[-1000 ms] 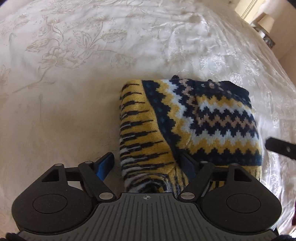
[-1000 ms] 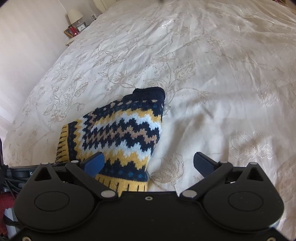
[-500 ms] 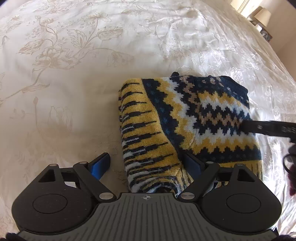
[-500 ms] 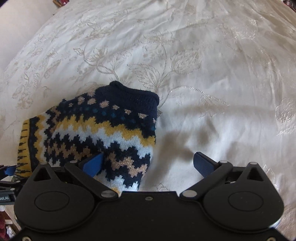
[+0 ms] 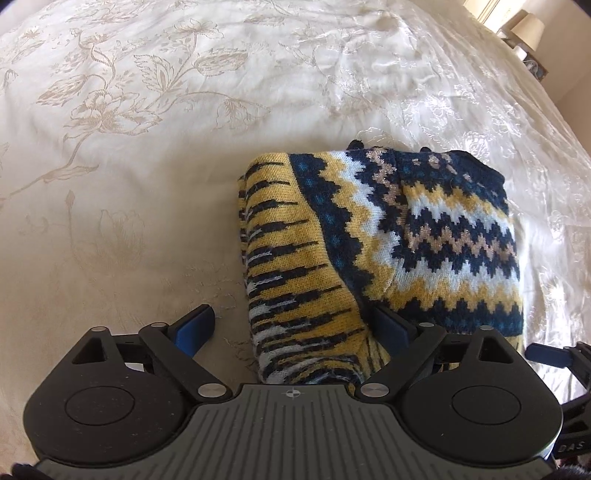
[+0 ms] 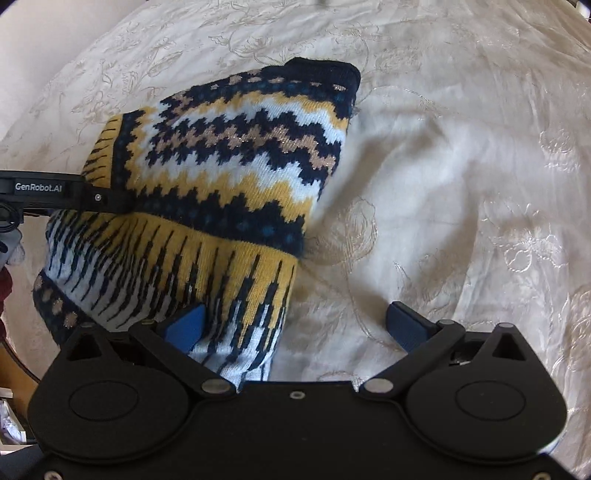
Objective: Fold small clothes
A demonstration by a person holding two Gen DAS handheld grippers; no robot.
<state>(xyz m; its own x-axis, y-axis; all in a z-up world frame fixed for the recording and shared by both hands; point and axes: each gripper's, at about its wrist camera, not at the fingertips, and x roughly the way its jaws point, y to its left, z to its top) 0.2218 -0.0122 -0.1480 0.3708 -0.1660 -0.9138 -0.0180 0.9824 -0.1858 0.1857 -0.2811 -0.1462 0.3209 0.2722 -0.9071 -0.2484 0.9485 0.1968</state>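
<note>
A small knitted sweater with navy, yellow, white and tan zigzag bands lies folded in a compact block on the cream bedspread. My left gripper is open, its jaws wide apart astride the sweater's near left corner. In the right wrist view the sweater fills the left half. My right gripper is open, its left finger over the sweater's near right edge and its right finger over bare bedspread. The left gripper's finger rests on the sweater's left side.
The bed's embroidered floral cover spreads all around the sweater. A lamp and small items stand on a bedside table at the far right of the left wrist view. The right gripper's finger shows at that view's right edge.
Both grippers stayed open and came low onto the sweater's near edge. The right gripper swung back and closer, so the sweater fills more of its view.
</note>
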